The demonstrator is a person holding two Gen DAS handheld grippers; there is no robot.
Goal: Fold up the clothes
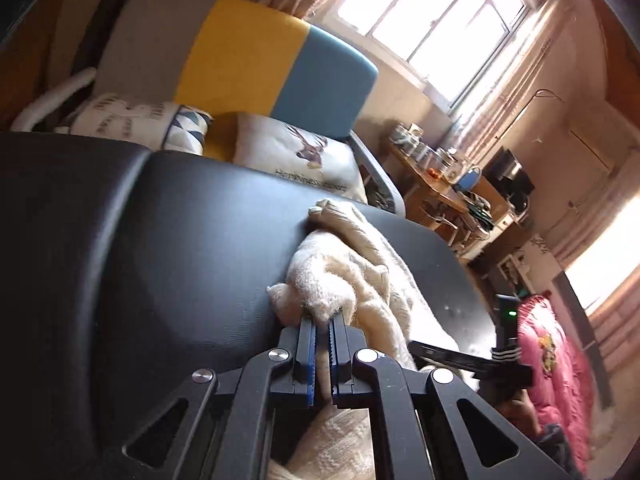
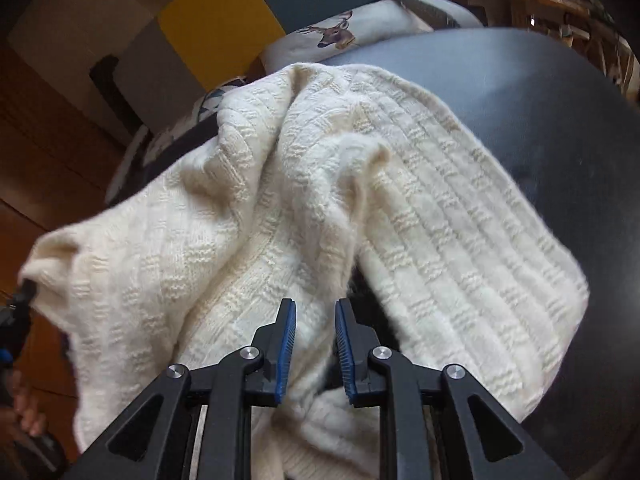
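Note:
A cream knitted sweater (image 2: 320,200) lies bunched on a black padded table (image 2: 540,128). My left gripper (image 1: 323,322) is shut on a fold of the sweater (image 1: 344,264) and holds it just above the table (image 1: 160,240). In the right wrist view the left gripper (image 2: 20,308) shows at the far left edge, holding the sweater's raised corner. My right gripper (image 2: 316,308) is partly open, its blue pads either side of sweater fabric, not clamped. The right gripper (image 1: 460,356) also shows at the right of the left wrist view.
Behind the table stands a sofa with a yellow and blue back (image 1: 272,64) and printed cushions (image 1: 304,152). A cluttered wooden side table (image 1: 440,176) and a window (image 1: 432,12) are at the far right. A pink quilt (image 1: 556,368) lies at the right.

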